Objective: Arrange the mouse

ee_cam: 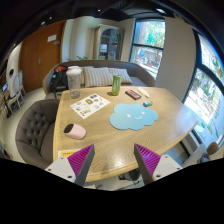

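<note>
A pale pink mouse [74,130] lies on the round wooden table [110,145], near its left edge. A light blue cloud-shaped mouse mat [133,117] lies near the table's middle, to the right of the mouse. My gripper [112,160] is high above the table's near edge, well short of both. Its two fingers with magenta pads [78,159] stand wide apart and nothing is between them.
On the table's far side stand a clear pitcher [74,82], a green cup [116,85], a printed sheet [90,104], a dark phone-like slab [133,94] and a small white thing [147,102]. A grey chair [35,128] is at the left, a sofa [100,73] behind.
</note>
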Demonstrator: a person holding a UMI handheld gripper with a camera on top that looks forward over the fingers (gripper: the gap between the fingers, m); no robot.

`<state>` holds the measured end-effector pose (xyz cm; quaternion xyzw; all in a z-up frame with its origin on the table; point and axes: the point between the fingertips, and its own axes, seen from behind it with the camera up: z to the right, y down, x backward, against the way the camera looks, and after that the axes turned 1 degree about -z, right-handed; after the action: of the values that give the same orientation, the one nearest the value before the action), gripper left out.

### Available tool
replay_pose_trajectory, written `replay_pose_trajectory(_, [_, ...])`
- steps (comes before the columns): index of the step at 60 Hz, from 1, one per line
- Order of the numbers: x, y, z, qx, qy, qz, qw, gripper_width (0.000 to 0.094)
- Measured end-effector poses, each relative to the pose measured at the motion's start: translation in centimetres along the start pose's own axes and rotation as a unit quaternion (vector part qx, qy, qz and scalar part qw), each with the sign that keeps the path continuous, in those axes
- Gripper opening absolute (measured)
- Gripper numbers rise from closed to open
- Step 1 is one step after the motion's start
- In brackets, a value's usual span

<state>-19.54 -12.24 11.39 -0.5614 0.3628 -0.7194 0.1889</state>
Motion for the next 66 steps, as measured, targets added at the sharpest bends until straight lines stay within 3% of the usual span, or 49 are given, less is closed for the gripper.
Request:
replay_pose_trajectory(11, [-0.8, -0.4, 0.7, 0.007, -0.001, 0.001, 1.000, 0.0809])
replay_pose_trajectory(29, [-4.3, 2.1, -5.0, 0.046, -0.038, -0.003, 0.998, 0.0815])
replay_pose_trajectory(46, [-11.2, 3.6, -13.4, 0.064, -0.114, 0.012, 0.991, 0.0815])
replay_pose_trajectory(66, [-16.6, 0.3, -14.6, 0.061, -0.167, 0.029, 0.984, 0.0817])
